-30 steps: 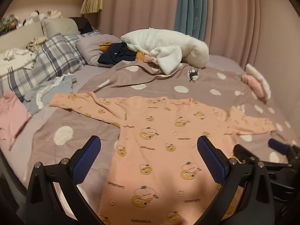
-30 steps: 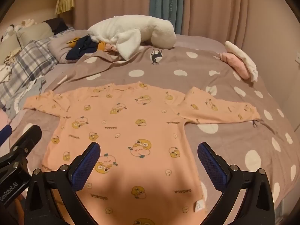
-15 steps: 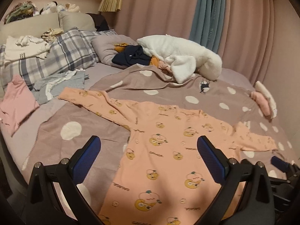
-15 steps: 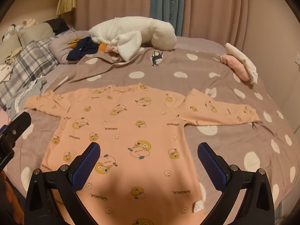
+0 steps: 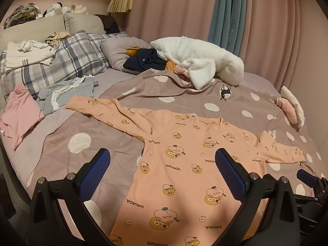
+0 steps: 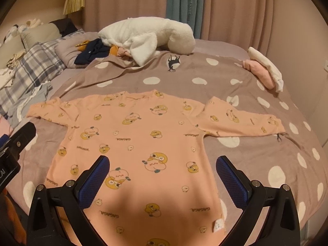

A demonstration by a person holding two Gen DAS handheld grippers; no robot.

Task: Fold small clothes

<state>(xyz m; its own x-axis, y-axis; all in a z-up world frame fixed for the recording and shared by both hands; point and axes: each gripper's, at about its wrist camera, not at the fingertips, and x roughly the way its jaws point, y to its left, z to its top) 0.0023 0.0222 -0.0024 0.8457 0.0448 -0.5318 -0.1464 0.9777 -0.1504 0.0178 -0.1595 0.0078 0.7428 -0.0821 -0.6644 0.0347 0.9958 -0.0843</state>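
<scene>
Right wrist view, peach shirt (image 6: 147, 143) flat beneath spread right tool (image 6: 163, 170)

peach cartoon-print top (image 6: 143, 143) flat, sleeves outspread

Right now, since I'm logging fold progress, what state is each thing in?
Peach long-sleeved cartoon-print shirt: spread flat, unfolded, sleeves out.
Left gripper: open, holding nothing.
Right gripper: open, holding nothing.
Pink folded garment: folded, at the bed's far edge.
Grey garment: crumpled.
</scene>
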